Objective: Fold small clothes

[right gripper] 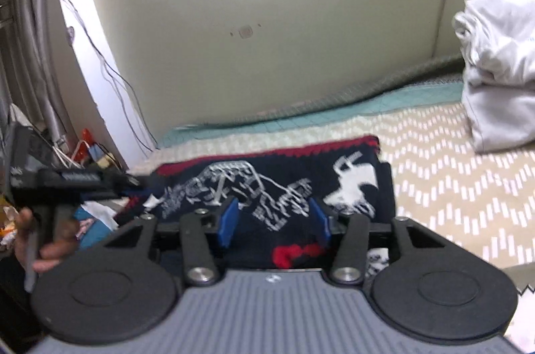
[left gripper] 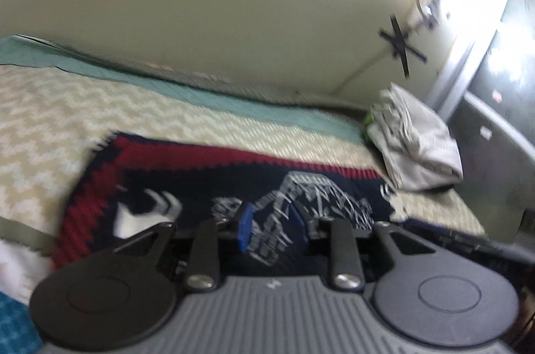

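A dark navy knitted garment with a red zigzag border and white pattern (left gripper: 207, 183) lies spread flat on the bed; it also shows in the right wrist view (right gripper: 267, 187). My left gripper (left gripper: 272, 227) is open, its blue pads low over the garment's near edge. My right gripper (right gripper: 276, 222) is open over the garment's near edge, blue pads apart with cloth between them but not pinched. The left gripper with the hand that holds it (right gripper: 67, 183) shows at the garment's left end in the right wrist view.
A beige chevron bedspread (left gripper: 50, 126) over a teal sheet (left gripper: 214, 100) covers the bed. A stack of folded grey-white clothes (left gripper: 418, 146) sits at the far right by the wall; it also shows in the right wrist view (right gripper: 501, 70). Clutter and cables (right gripper: 90, 150) lie off the bed's left end.
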Available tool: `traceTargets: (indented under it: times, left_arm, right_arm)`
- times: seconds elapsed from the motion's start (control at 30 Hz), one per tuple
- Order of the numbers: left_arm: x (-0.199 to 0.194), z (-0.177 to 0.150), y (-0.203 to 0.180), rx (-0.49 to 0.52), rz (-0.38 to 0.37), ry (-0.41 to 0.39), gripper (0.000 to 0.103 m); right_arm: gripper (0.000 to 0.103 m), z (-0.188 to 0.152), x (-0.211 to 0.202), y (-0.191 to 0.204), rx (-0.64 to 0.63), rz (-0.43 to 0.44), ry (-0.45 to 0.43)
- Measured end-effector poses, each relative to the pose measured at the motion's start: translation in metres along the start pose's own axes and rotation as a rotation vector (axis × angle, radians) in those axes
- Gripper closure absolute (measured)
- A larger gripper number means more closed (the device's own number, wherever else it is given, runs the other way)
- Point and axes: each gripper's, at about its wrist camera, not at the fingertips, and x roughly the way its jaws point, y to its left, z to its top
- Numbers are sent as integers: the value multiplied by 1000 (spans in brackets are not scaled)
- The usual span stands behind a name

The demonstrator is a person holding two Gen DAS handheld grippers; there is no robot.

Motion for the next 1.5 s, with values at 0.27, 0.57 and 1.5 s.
traceTargets:
  times: [0.27, 0.57, 1.5]
  left_arm:
    - [12, -26, -9, 120, 67, -20, 68]
    - [15, -37, -27, 250, 66, -22, 34]
    - [24, -47, -47, 363, 171, 1, 19]
  right_arm:
    - [59, -20, 19, 12, -161, -63, 98]
    - [50, -19, 14, -8, -44, 26, 79]
    - [40, -19, 14, -7, -38, 57, 82]
